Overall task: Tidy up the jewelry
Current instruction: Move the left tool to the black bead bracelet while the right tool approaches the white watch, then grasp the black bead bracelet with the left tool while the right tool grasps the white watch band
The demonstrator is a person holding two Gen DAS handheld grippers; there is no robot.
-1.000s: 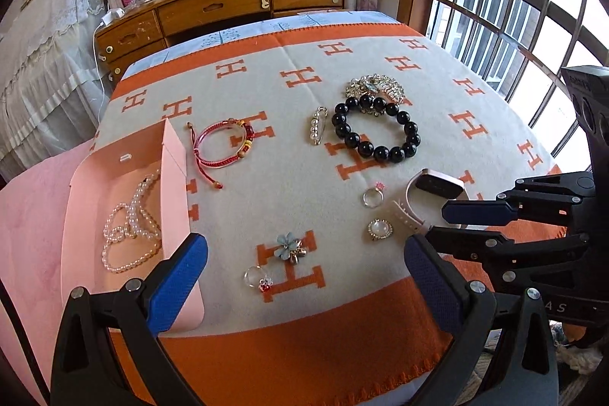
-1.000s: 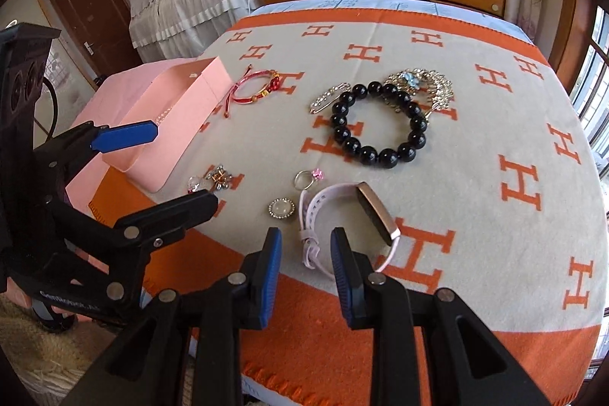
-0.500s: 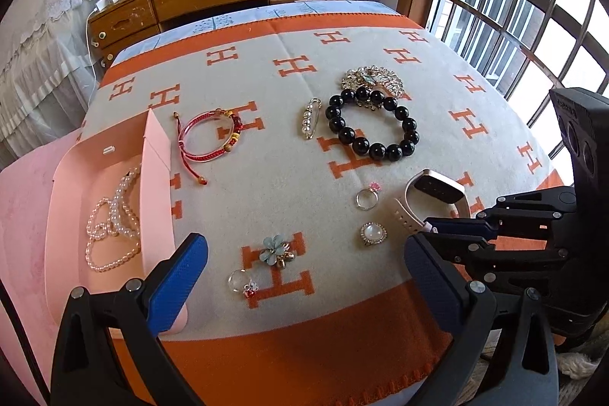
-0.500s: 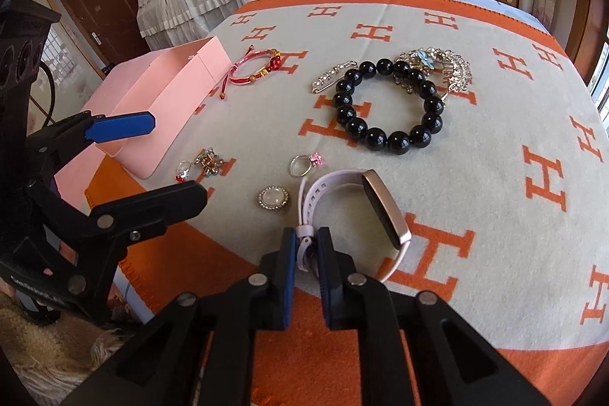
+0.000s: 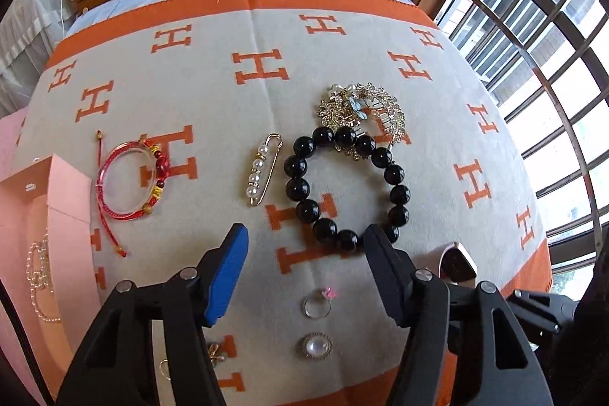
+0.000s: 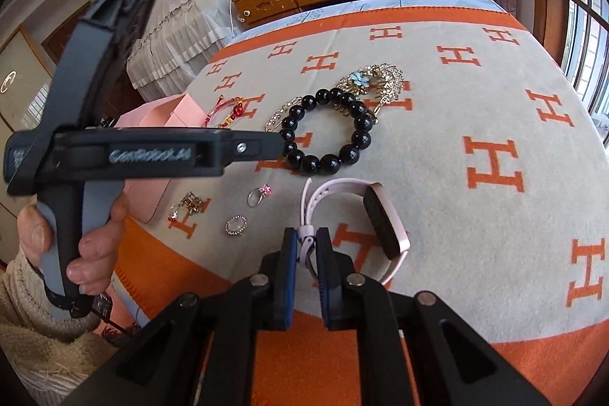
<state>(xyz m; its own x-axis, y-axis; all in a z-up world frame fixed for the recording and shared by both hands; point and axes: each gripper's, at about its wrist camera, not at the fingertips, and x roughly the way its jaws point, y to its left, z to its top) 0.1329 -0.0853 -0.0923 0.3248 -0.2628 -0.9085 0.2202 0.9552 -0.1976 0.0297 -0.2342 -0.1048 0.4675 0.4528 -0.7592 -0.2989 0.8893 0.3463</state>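
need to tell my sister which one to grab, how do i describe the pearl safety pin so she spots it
On the cream blanket with orange H letters, find the big ring of glossy black beads. Just left of it lies a slim gold safety pin strung with white pearls, the only straight, narrow piece among the round ones.

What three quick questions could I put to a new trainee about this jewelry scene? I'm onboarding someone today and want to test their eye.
1. True or false: the right tool is clamped on the strap of the pink watch.
2. Multiple choice: what partly rests on the gold brooch? A) the red cord bracelet B) the black bead bracelet C) the pearl pin
3. Fill in: the pearl necklace lies inside the ____ box.

Key: 1 true; 2 B; 3 pink.

Note for the trainee: the left tool has its jaws closing, with nothing gripped; the pink-stone ring lies below the gap.
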